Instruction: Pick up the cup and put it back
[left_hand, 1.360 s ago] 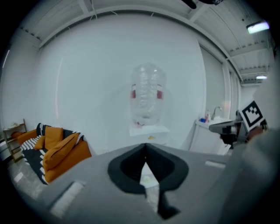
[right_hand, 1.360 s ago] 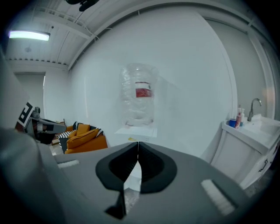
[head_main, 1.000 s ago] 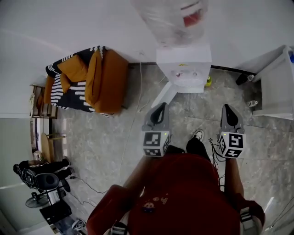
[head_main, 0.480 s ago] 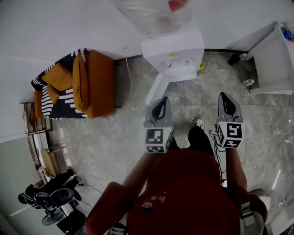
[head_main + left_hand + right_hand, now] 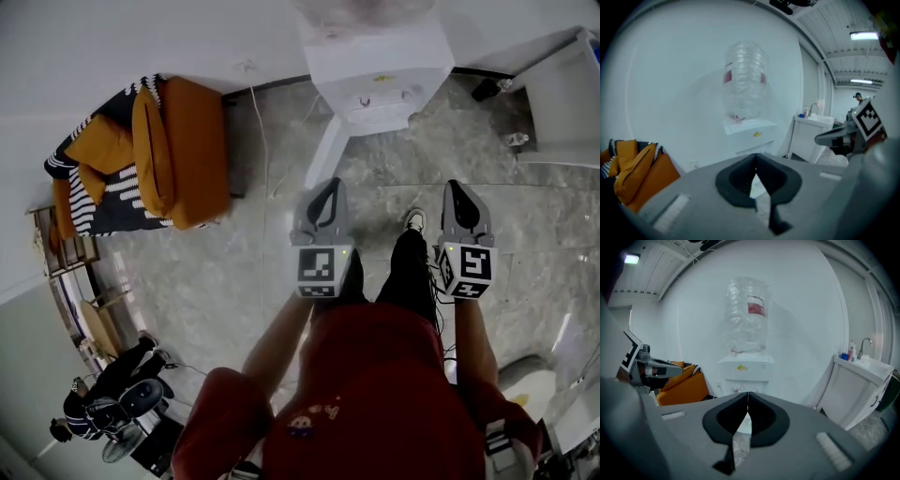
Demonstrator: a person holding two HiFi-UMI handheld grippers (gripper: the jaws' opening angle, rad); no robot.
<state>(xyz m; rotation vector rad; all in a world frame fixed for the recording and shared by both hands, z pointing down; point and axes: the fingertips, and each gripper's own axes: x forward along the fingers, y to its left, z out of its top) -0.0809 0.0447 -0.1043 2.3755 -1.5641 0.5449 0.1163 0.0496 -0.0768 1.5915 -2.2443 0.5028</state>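
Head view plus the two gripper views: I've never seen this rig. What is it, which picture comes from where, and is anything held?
There is no robot here. A person in a red top holds a two-jaw tool in each hand. The top-down picture comes from a camera on their head, and it shows the left gripper and the right gripper. The other two pictures come from cameras riding on those grippers, looking along the jaws. Both grippers are shut and empty. They point towards a white water dispenser carrying a clear bottle. It stands on a stone floor, with an orange sofa left of it. No cup shows in any picture.
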